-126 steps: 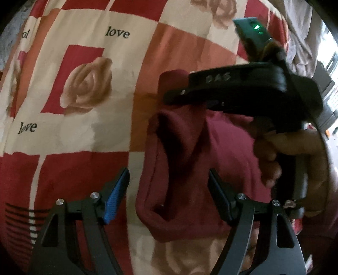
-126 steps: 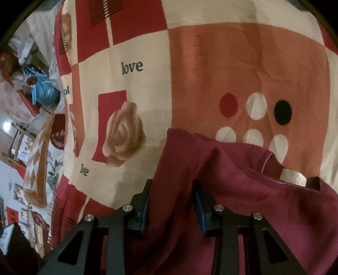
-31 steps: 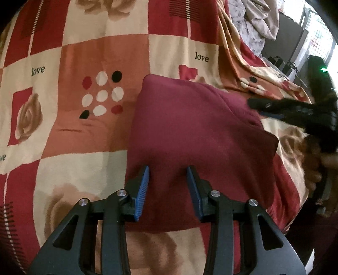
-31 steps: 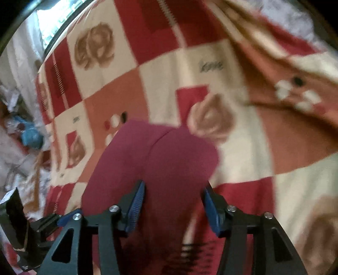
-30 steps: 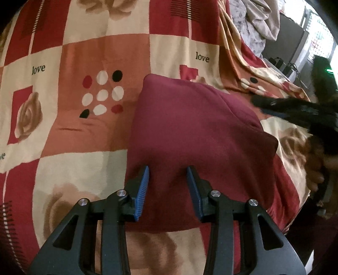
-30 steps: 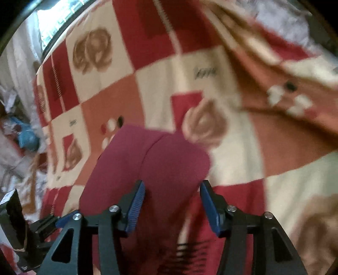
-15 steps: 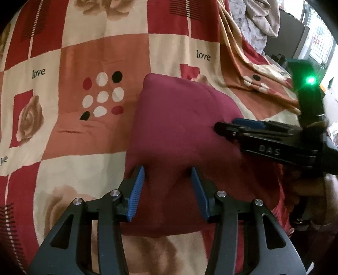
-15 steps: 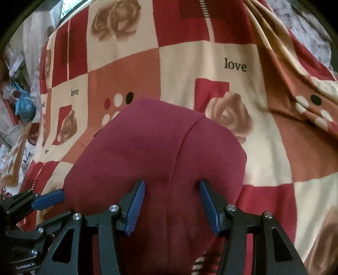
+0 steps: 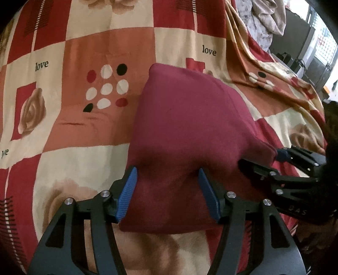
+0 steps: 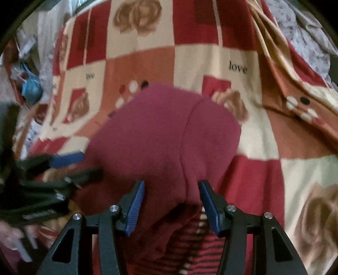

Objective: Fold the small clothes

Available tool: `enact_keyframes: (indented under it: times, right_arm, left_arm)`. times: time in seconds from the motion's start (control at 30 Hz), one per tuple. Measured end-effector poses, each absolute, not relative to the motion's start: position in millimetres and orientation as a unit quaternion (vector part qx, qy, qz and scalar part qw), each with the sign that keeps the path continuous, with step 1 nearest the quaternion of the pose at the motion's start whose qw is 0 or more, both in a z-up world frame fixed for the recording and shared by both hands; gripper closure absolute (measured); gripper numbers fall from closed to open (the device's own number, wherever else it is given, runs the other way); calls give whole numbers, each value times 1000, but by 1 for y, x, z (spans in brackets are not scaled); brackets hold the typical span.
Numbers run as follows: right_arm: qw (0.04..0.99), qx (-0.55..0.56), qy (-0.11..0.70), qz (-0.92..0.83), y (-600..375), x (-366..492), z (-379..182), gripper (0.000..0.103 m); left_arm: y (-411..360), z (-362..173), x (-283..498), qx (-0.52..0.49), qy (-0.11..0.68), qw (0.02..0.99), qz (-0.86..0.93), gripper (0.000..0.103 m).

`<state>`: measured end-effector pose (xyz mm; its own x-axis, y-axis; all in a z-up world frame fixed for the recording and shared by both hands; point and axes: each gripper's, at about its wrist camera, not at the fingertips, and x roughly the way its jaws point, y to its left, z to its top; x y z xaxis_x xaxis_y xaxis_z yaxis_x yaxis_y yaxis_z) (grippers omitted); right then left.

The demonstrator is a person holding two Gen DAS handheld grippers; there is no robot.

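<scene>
Lying folded on a patchwork blanket of red, cream and orange squares, a maroon garment sits between two hand-held grippers; in the left wrist view, printed roses, the word "love" and a cluster of dots fill the blanket to the garment's left; the left gripper points down at the garment's near edge, its blue-padded fingers spread on either side of the cloth, the jaws having just been opening with the fabric between them but not pinched; at the right of that view the right gripper reaches in at the garment's right-hand corner, its fingers parted around that corner, though whether the pads press on the cloth cannot be told; a heap of pale laundry lies at the far right corner. In the right wrist view, blurred, the left gripper shows at the left edge beside the garment; the right gripper straddles the garment's near edge, fingers spread and clear of the cloth; a seam runs down the garment's middle.
</scene>
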<state>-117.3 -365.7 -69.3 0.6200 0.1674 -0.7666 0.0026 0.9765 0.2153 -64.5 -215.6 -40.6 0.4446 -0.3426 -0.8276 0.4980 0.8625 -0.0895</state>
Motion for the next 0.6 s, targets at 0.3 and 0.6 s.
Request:
enact_keyframes:
  times: [0.3,0.6]
  right_arm:
    - [888,229,394,60,-414,-131,-60,19]
    - [851,312,410,106,-424,-96,-94,19]
  left_arm:
    - [-199,-23,-41,33,483,831,-273,42]
    - [-206,-41,14,-38,532,784,-318,31]
